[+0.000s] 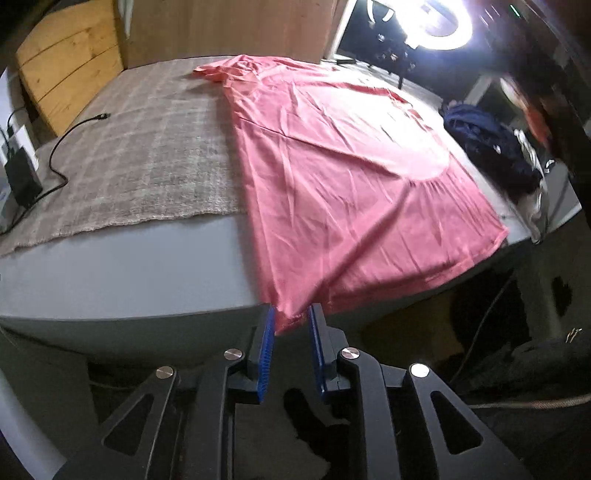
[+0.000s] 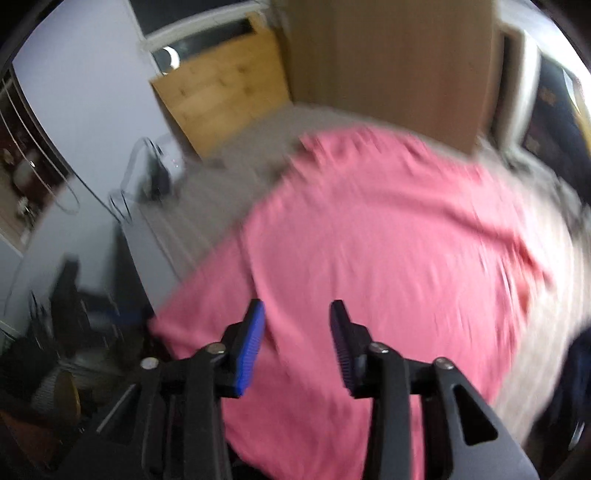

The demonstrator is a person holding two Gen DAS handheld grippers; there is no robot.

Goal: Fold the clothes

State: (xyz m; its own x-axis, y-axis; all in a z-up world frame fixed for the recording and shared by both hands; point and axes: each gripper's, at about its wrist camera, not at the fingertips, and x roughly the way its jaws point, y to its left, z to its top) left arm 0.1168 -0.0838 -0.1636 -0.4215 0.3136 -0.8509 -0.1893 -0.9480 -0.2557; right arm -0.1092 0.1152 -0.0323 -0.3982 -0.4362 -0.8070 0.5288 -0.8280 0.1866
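A pink shirt (image 1: 332,155) lies spread flat over a grey table (image 1: 129,266), wrinkled, with one sleeve bunched at the far end. Its near corner hangs over the table's front edge and sits between the blue pads (image 1: 269,332) of my left gripper (image 1: 291,321). The jaws stand apart there, so the corner is not pinched. The right wrist view is blurred by motion. In it my right gripper (image 2: 297,310) hovers open over the pink shirt (image 2: 369,240), close to the near edge, with nothing between its fingers.
A grey checked cloth (image 1: 140,166) covers the table's left part. A black cable (image 1: 62,147) runs across it to a black box (image 1: 22,181) at the left edge. Dark blue clothes (image 1: 487,144) are piled at the right. Wooden boards (image 1: 70,66) and a bright ring light (image 1: 439,18) stand behind.
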